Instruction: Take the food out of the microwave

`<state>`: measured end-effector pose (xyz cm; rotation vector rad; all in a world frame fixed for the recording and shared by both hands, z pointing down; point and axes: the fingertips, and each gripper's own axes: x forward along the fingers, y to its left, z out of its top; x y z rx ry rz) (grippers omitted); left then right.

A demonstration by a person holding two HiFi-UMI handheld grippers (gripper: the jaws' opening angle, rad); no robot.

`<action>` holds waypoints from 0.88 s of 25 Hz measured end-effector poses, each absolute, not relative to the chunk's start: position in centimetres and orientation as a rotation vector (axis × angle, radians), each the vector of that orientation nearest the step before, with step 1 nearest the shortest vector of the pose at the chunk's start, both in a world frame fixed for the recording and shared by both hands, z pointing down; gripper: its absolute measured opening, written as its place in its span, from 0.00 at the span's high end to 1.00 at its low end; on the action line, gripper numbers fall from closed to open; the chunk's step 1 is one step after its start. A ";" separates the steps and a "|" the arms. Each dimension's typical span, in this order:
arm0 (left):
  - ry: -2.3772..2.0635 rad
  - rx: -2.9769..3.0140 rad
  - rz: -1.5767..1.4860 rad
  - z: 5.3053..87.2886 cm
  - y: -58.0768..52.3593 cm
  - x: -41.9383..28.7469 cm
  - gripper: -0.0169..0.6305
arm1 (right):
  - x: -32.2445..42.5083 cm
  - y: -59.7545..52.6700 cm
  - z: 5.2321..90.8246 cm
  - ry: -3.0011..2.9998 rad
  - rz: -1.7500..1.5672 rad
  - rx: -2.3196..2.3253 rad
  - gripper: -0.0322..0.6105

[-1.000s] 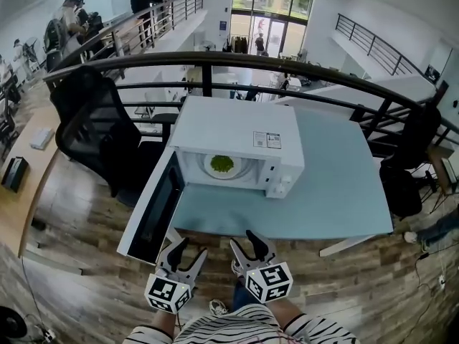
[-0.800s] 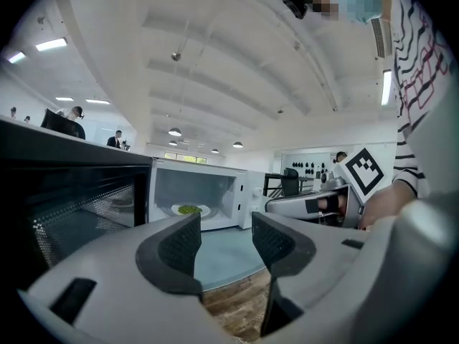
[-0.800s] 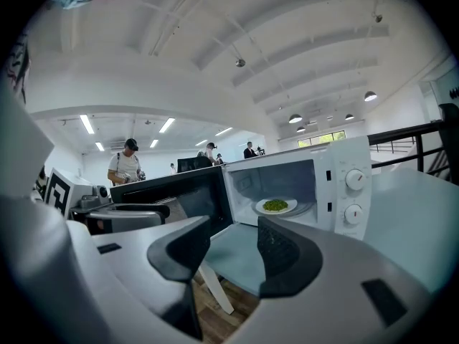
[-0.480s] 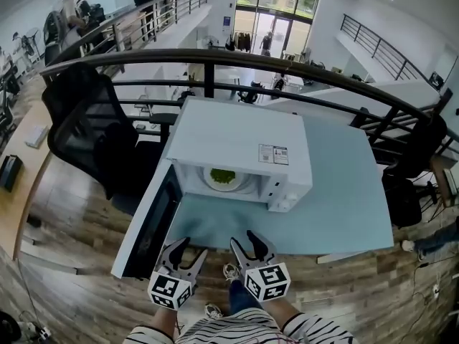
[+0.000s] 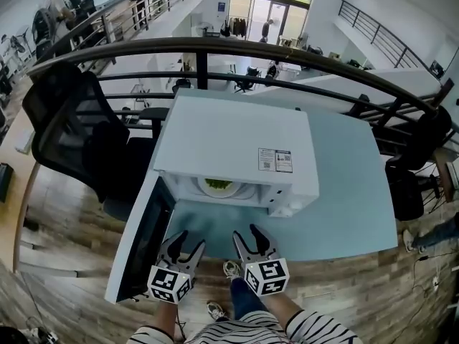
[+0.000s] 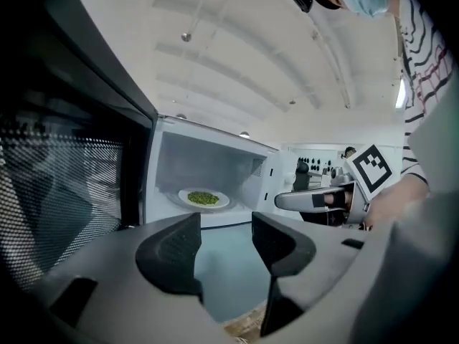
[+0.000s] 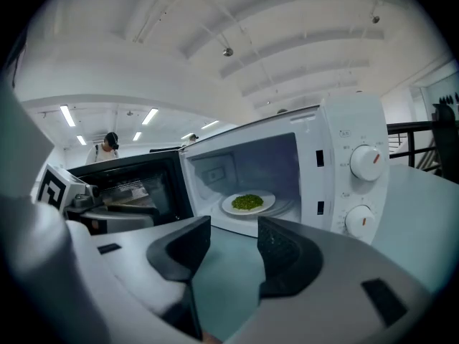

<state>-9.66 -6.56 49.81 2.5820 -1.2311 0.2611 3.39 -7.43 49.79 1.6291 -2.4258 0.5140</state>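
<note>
A white microwave (image 5: 237, 149) stands on the pale blue table (image 5: 344, 192) with its door (image 5: 140, 239) swung open to the left. Inside it lies a white plate of green food (image 5: 218, 185), also seen in the left gripper view (image 6: 203, 198) and the right gripper view (image 7: 248, 203). My left gripper (image 5: 185, 246) hangs at the table's front edge, open and empty, beside the door. My right gripper (image 5: 249, 239) is next to it, open and empty, facing the cavity. Both are well short of the plate.
A black office chair (image 5: 72, 135) stands left of the table. A black railing (image 5: 251, 56) runs behind the microwave. The microwave's two dials (image 7: 366, 163) are on its right front. Wooden floor lies below the table's front edge.
The head view has moved closer and over the microwave, so less of the plate shows. Both grippers have edged slightly forward toward the table edge and stay open.
</note>
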 end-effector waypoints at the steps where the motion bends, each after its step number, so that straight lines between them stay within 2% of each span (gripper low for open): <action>1: -1.225 2.581 0.269 50.1 -7.1 -9.4 0.66 | 3.6 -8.1 50.1 -2.417 0.513 1.643 0.64; 22: -1.261 2.499 0.202 53.5 -19.7 -7.0 0.66 | 4.2 -18.5 52.7 -2.381 0.612 1.792 0.64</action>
